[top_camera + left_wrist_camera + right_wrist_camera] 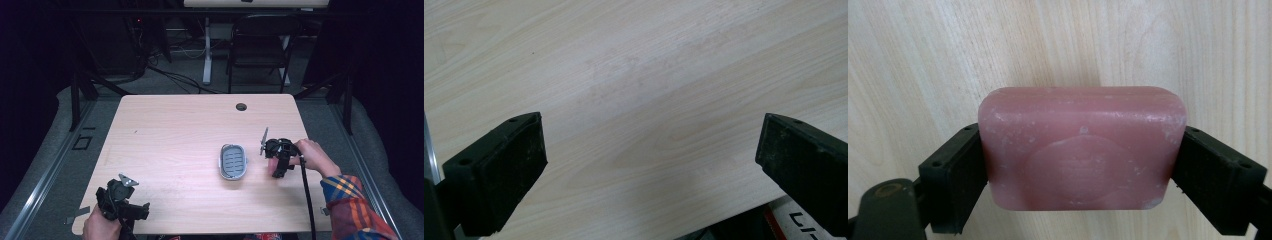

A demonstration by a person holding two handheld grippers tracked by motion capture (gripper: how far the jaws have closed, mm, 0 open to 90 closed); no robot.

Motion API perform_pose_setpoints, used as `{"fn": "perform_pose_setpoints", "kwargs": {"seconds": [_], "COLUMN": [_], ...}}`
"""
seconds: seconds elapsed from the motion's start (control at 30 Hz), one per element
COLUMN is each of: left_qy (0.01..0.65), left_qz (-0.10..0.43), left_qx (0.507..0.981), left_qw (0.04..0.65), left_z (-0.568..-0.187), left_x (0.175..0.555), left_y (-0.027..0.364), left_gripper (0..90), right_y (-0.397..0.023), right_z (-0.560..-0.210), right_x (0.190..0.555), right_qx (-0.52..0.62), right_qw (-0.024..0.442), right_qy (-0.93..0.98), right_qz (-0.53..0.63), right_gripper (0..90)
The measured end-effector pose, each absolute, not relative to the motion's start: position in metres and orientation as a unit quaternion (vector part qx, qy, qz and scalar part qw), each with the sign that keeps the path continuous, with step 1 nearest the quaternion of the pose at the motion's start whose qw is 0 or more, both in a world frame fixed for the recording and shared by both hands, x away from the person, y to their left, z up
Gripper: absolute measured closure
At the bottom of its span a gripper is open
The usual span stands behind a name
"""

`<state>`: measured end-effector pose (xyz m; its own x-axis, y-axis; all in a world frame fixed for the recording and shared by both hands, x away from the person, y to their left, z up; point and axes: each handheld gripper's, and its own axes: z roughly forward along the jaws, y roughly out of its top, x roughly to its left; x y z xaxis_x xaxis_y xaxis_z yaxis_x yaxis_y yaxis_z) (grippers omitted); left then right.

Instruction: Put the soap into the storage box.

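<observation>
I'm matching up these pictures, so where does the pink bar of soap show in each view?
High view: pink bar of soap right of centre, under the right gripper, beside the grey soap dish.
Left gripper view: not in it.
Right gripper view: centre, clamped between the black jaws.
Shared landmark: the pale wooden table.

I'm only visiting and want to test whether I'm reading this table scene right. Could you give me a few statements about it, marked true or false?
1. The right hand-held gripper is shut on a pink bar of soap. True.
2. The soap already lies in the soap dish. False: the grey dish sits on the table beside that gripper, and the soap is between its jaws.
3. The left hand-held gripper is open with nothing between its jaws. True.
4. The left hand-held gripper is over the dish. False: it is near the table's front left corner, apart from the dish.
</observation>
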<state>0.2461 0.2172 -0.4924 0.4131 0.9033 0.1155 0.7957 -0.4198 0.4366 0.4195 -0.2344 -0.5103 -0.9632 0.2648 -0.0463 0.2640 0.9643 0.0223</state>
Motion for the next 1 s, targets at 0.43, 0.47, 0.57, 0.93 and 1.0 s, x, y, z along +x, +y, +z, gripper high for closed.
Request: {"fn": "perform_pose_setpoints", "kwargs": {"seconds": [0.43, 0.47, 0.57, 0.93, 1.0], "left_qy": [0.514, 0.514, 0.514, 0.513, 0.513], "left_qz": [0.17, 0.17, 0.17, 0.17, 0.171], "left_qx": [0.825, 0.826, 0.825, 0.826, 0.826], "left_qw": [0.159, 0.159, 0.159, 0.159, 0.16], "left_z": [-0.493, -0.493, -0.493, -0.493, -0.493], "left_x": [0.246, 0.246, 0.246, 0.246, 0.246], "left_y": [0.217, 0.217, 0.217, 0.217, 0.217], "left_gripper": [0.0, 0.0, 0.0, 0.0, 0.0], "right_y": [-0.222, -0.221, -0.219, -0.206, -0.202], "right_z": [-0.496, -0.495, -0.49, -0.474, -0.472], "right_x": [0.427, 0.428, 0.429, 0.434, 0.435], "right_qx": [0.128, 0.127, 0.124, 0.109, 0.106], "right_qw": [0.025, 0.024, 0.027, 0.029, 0.029], "right_qy": [0.991, 0.992, 0.992, 0.994, 0.994], "right_qz": [0.006, 0.003, -0.001, -0.003, -0.004], "right_gripper": [12.9, 12.9, 12.9, 12.9, 12.9]}}
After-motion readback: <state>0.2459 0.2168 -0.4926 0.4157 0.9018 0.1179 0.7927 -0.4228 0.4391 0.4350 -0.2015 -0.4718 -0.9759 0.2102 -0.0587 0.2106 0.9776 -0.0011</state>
